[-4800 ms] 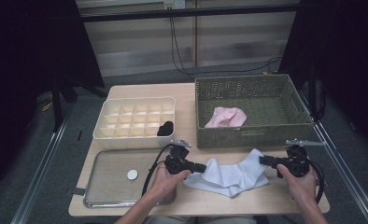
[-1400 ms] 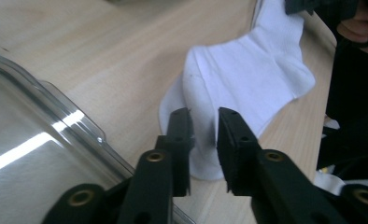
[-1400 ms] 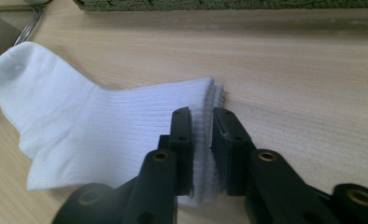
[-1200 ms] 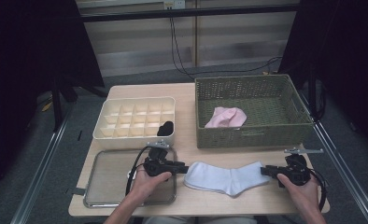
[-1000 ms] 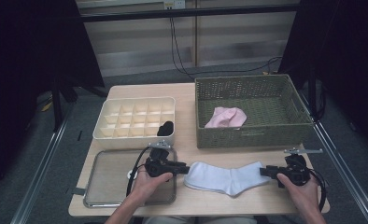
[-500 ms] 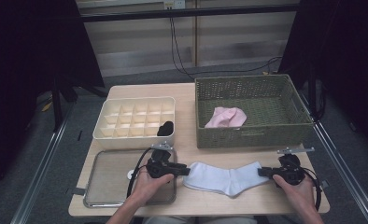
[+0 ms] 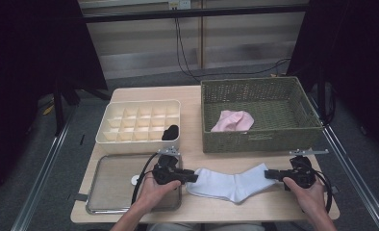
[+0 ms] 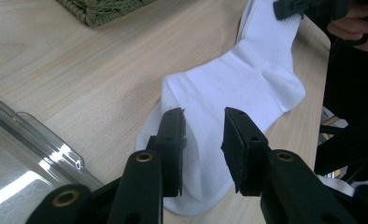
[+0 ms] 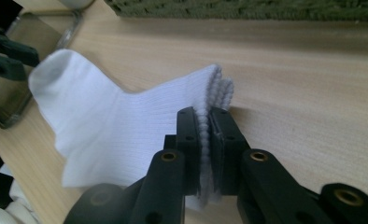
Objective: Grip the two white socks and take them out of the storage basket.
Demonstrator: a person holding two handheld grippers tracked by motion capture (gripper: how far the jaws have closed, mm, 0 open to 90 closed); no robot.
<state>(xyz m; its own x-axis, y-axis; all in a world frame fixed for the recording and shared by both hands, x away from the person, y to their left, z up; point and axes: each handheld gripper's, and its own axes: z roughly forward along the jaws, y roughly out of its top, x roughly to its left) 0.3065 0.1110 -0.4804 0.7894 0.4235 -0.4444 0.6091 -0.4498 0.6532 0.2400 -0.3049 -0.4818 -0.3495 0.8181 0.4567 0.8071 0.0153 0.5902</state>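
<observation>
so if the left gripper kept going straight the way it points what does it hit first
Most likely the white sock: the left gripper has its open jaws astride the toe end, pointing along it. Farther on sits the right gripper.

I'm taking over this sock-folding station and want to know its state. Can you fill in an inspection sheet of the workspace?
Surface: wooden table, bare between the things.
Job's things: white sock flat at the front edge; pink cloth in the wicker basket.
Clutter: divided box with one dark item; clear tray with a small white disc.
Grippers: left hand-held gripper open, jaws either side of the sock's toe end; right hand-held gripper shut on the sock's cuff, having just been closing.
Cables: black cable over the tray; cords on the back wall.
Surroundings: dark curtains, grey floor.
</observation>
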